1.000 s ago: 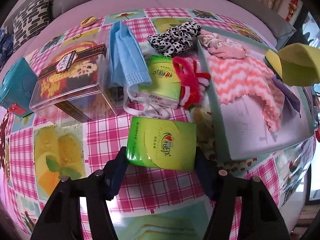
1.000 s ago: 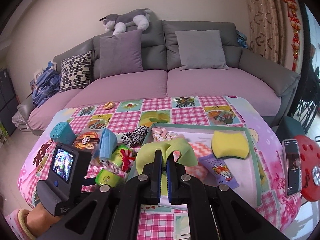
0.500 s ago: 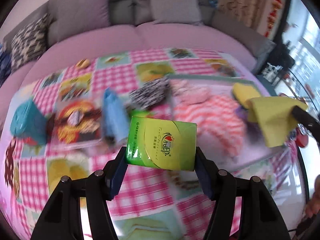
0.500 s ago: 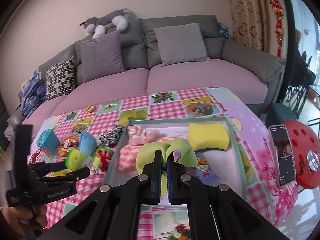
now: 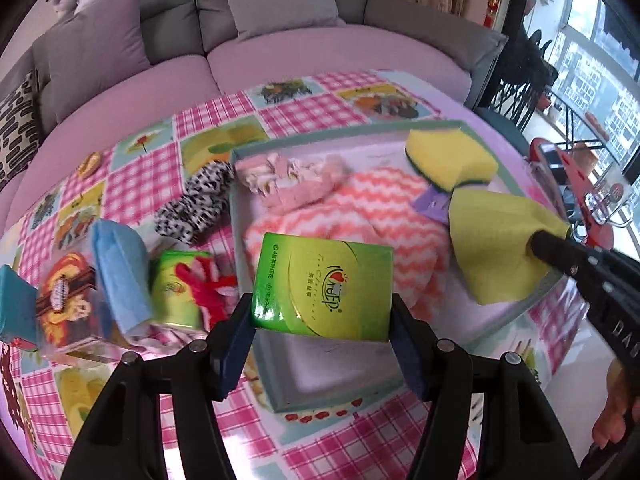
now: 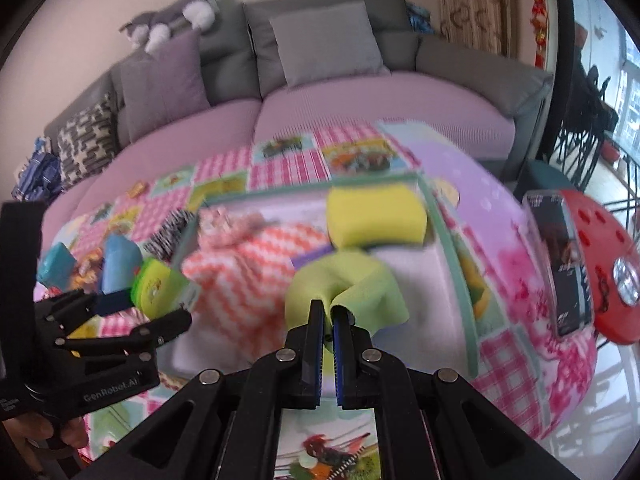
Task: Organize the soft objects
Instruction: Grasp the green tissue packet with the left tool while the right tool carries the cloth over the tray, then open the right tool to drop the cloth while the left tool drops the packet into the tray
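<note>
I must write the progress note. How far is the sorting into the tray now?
Done: pink zigzag cloth and yellow sponge lie in the tray. In hand: left tongs grip a green tissue pack, right tongs a yellow cloth. Left: spotted scrunchie, blue mask.

Grey sofa (image 6: 360, 92) with purple seat behind checked bench (image 5: 328, 452) | plush toy (image 6: 172, 24) on sofa back | patterned cushion (image 6: 84, 136) at sofa's left end | phone (image 6: 560, 264) on red stool (image 6: 616, 272) right of bench
</note>
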Tool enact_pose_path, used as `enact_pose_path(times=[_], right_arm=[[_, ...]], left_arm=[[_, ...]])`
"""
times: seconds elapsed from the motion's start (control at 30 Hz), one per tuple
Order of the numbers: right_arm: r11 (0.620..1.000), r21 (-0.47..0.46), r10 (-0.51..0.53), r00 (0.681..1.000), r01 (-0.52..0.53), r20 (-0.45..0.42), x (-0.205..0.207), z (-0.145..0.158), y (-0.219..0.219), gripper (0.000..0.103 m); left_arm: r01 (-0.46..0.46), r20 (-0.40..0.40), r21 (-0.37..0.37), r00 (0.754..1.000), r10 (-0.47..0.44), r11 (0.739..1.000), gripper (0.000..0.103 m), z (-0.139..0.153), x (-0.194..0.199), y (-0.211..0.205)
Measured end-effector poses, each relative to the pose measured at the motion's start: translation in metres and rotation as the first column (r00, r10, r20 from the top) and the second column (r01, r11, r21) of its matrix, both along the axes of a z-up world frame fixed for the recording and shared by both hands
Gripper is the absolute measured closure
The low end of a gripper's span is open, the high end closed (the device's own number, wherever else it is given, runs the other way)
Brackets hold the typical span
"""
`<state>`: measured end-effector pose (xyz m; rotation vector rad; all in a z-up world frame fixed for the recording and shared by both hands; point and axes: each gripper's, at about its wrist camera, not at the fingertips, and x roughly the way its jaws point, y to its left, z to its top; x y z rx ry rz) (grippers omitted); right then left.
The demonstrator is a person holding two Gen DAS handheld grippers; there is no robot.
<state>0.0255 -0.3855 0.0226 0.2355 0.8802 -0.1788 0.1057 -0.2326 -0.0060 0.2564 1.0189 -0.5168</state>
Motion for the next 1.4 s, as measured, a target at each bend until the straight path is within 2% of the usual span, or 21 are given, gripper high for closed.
enact_pose_path(times=[0.3, 0.7, 0.73, 0.8, 1.03, 1.07, 1.17, 1.27, 1.4], right_arm=[[1.0, 0.015, -0.019, 0.994, 0.021, -0.11, 0.003, -0.035, -0.007, 0.098], [1.0, -0.018, -0.024, 0.986, 0.021, -0.163, 0.002, -0.036, -0.003, 0.097], [1.0, -0.021, -0.023, 0.986, 0.02, -0.168, 0.003, -0.035, -0.003, 0.097], [0.999, -0.029, -0.023, 0.985, 0.018, -0.173, 0.002, -0.032, -0.002, 0.097], [0.998, -0.057, -0.018, 0.985, 0.008, -0.172, 0.0, -0.019, 0.002, 0.074], [0.998, -0.061, -0.015, 0.985, 0.005, -0.17, -0.001, -0.017, 0.003, 0.069], [0.997, -0.074, -0.009, 0.987, -0.003, -0.162, -0.002, -0.01, 0.007, 0.047], [0.996, -0.088, -0.006, 0.989, -0.007, -0.149, -0.001, -0.002, 0.011, 0.044], [0.995, -0.1, 0.0, 0.99, -0.014, -0.138, 0.001, 0.008, 0.016, 0.034]], left_arm=[[-0.008, -0.027, 0.032, 1.0, 0.009, 0.999, 0.037, -0.023, 0.0, -0.01], [-0.012, -0.051, 0.03, 0.999, 0.013, 0.999, 0.037, -0.036, 0.001, -0.008], [-0.012, -0.049, 0.024, 0.999, 0.013, 1.0, 0.036, -0.036, 0.001, -0.007], [-0.011, -0.037, 0.014, 0.999, 0.011, 1.0, 0.025, -0.033, 0.0, -0.006], [-0.03, -0.014, -0.037, 0.999, 0.029, 0.999, 0.02, -0.019, 0.0, 0.005], [-0.039, -0.005, -0.037, 0.999, 0.039, 0.999, 0.017, -0.017, 0.001, 0.007], [-0.067, 0.011, -0.052, 0.998, 0.067, 0.996, 0.016, -0.008, 0.004, 0.016], [-0.101, 0.025, -0.063, 0.994, 0.103, 0.993, 0.016, 0.001, 0.009, 0.029], [-0.168, 0.035, -0.06, 0.985, 0.17, 0.984, 0.016, 0.013, 0.02, 0.053]])
